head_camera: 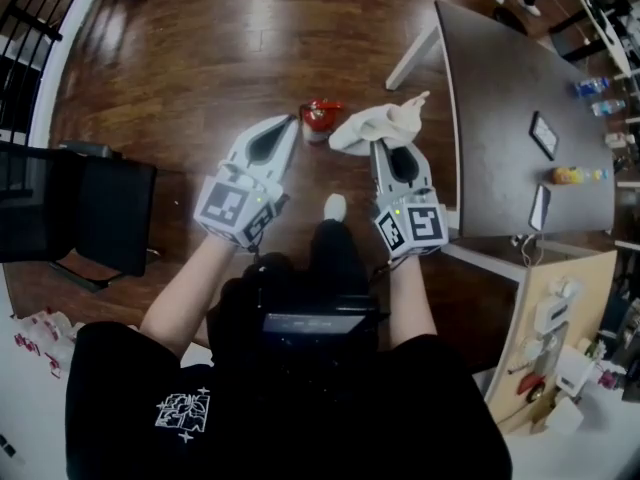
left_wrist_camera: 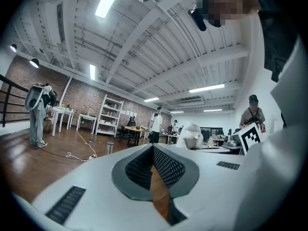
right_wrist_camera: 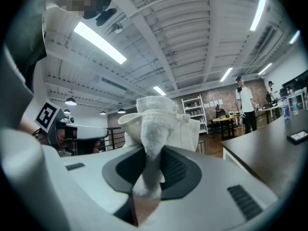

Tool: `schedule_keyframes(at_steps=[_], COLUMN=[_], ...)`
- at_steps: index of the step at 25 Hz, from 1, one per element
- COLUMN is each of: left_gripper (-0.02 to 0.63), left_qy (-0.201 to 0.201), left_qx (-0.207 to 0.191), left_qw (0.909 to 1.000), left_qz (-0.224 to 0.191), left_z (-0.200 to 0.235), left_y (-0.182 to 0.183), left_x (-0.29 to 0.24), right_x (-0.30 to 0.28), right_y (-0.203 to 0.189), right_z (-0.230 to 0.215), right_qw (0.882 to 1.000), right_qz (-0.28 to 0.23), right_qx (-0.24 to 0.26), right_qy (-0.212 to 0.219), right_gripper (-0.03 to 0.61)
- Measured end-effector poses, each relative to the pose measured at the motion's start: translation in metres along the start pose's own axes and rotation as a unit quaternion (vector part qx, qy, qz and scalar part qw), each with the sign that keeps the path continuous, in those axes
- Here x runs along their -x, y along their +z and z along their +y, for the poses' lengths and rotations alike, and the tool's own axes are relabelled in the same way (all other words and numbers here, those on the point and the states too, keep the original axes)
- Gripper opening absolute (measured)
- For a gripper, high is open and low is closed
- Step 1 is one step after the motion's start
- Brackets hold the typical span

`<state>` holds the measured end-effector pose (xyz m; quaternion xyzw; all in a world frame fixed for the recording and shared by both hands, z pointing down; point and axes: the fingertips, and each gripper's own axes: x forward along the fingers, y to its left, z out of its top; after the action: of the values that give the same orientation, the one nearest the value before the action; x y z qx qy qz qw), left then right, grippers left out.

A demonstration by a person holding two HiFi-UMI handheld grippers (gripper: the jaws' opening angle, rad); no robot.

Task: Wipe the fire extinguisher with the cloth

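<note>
**Fig. Two claws held out over a wooden floor in a brick-walled workshop.**
The glossy dark floor [head_camera: 200,58] filled most of the scene, and a dark counter [head_camera: 500,98] stood at the person's right. Both forearms reached forward, side by side. The left claw [head_camera: 293,125] was clenched on nothing. The right claw [head_camera: 395,148] gripped the white cloth [head_camera: 368,125], which bunched out past its tips. The red fire extinguisher [head_camera: 320,115] stood on the floor just beyond the two claws, beside the cloth; contact could not be judged. Bottles [head_camera: 595,86] and a flat dark device [head_camera: 543,134] lay on the counter.
</note>
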<state>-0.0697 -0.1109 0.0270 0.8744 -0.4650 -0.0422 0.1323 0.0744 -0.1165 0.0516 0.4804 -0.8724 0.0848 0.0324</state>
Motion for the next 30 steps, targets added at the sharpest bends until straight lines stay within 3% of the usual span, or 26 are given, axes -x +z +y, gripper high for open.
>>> schedule_keyframes(at_steps=[6,12,19,25,30], left_gripper=[0.003,0.003,0.003,0.003,0.003], left_qy=[0.016,0.008,0.014,0.024,0.024], left_qx=[0.000,-0.009,-0.015,-0.005,-0.005], left_qw=[0.9999,0.9999,0.9998,0.9997,0.9997], left_qz=[-0.001,-0.001,0.009,-0.003,0.001], left_z=[0.047,0.066,0.126,0.151,0.157], left_y=[-0.122,-0.261,-0.414,-0.471,-0.489], left_x=[-0.051,-0.088,-0.114,-0.111,-0.093], right_x=[-0.051,-0.083,-0.131,-0.148,-0.158], right_y=[-0.126,-0.266,-0.409,-0.476,-0.488], right_z=[-0.062,-0.120,-0.148,-0.148,-0.141], right_qw=[0.999,0.999,0.997,0.995,0.994], right_qz=[-0.003,-0.012,-0.016,-0.016,-0.018], right_qx=[0.002,0.003,0.016,0.017,0.013], right_qy=[0.033,0.051,0.075,0.095,0.106], right_gripper=[0.098,0.098,0.098,0.098,0.098])
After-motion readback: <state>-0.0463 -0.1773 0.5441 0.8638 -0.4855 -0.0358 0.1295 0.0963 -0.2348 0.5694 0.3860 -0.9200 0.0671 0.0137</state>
